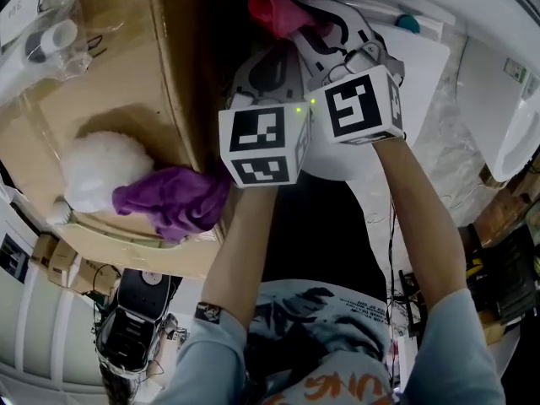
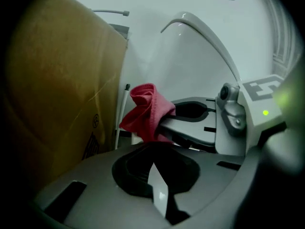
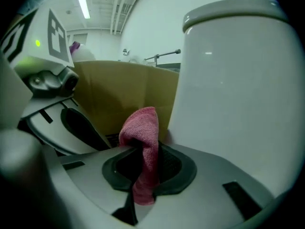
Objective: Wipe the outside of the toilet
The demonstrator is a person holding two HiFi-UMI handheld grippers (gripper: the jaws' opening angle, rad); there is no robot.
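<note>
One red cloth [image 3: 141, 128] juts forward from right gripper [image 3: 143, 168].

The cardboard box [image 1: 126, 83] is standing left of the toilet [image 1: 426, 70], close beside it. The 2 grippers are hanging side by side before the gap between them, the left gripper [image 2: 159, 185] just left of the right gripper [image 3: 143, 175]. A cloth [image 3: 143, 137] is sitting between the right gripper's jaws. On the box top a fluffy ball [image 1: 97, 171] is lying, with a second cloth [image 1: 173, 199] touching its right side.
</note>
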